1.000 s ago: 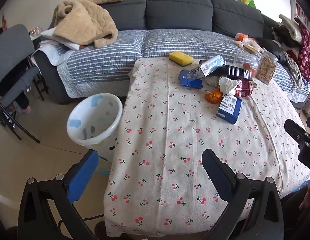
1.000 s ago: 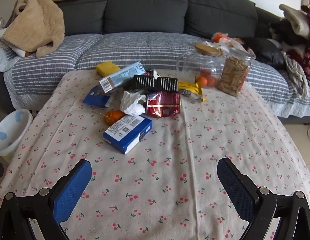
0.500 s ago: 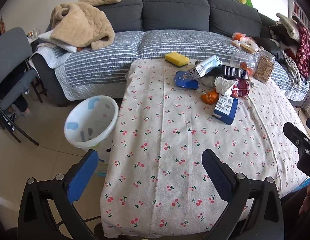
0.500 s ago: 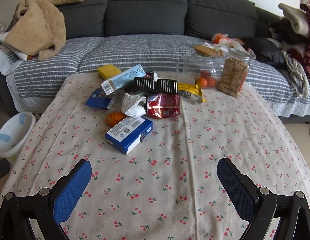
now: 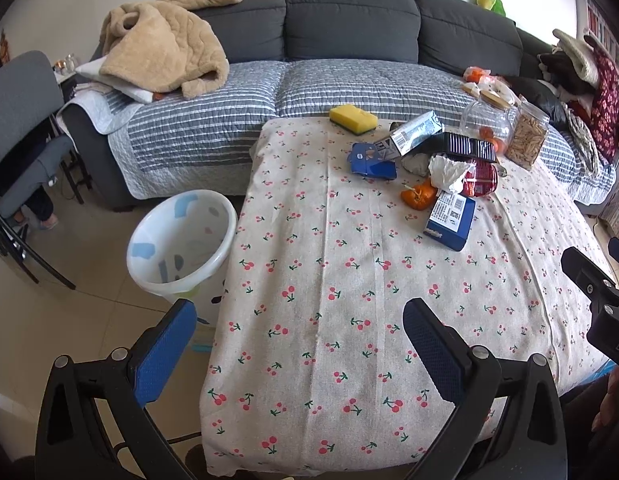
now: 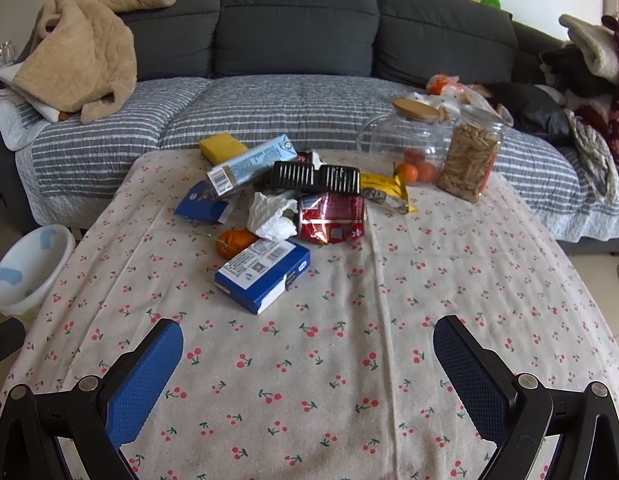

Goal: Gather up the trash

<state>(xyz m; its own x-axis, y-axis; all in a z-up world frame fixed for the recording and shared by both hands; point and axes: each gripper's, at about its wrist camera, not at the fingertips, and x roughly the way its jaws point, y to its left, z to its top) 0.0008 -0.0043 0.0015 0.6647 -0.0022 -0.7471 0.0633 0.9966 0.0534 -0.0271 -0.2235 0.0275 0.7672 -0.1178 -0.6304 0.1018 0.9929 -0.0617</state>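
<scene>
Both grippers hang over the near edge of the table (image 6: 309,360), jaws spread wide and holding nothing. The left gripper (image 5: 299,334) sits at the near left corner, the right gripper (image 6: 307,346) toward the near middle.

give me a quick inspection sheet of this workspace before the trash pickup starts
surface: table under a cherry-print cloth, near half bare.
job's things: blue box, crumpled tissue, red wrapper, carton, black tray, yellow wrapper, blue packet and orange peel piled at the far middle; white bin on the floor left of the table.
clutter: yellow sponge, two jars.
grippers: left hand-held gripper and right hand-held gripper open, holding nothing.
cables: nothing seen.
surroundings: sofa with a beige blanket.
</scene>
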